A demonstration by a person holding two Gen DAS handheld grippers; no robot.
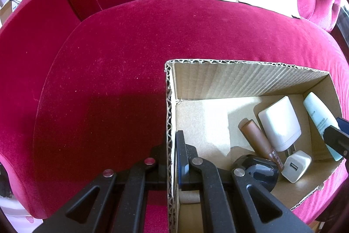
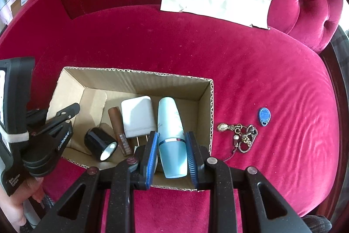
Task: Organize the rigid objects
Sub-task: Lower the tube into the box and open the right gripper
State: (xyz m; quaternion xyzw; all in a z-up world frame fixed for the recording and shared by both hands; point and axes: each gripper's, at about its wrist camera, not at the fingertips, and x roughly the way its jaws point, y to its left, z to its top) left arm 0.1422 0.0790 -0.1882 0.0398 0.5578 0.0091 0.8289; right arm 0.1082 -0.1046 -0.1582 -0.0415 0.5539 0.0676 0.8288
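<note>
Right gripper clamps the pale blue bottle between its blue pads, tipped steeply down over the cardboard box, which looks like the way to lower it in beside the white charger, the brown tube and the black cylinder already lying inside. Left gripper pinches the box's left wall with its jaws nearly together, I judge to steady the box on the soft red cushion. Just outside the box's right wall, a keychain and a blue tag wait on the cushion.
</note>
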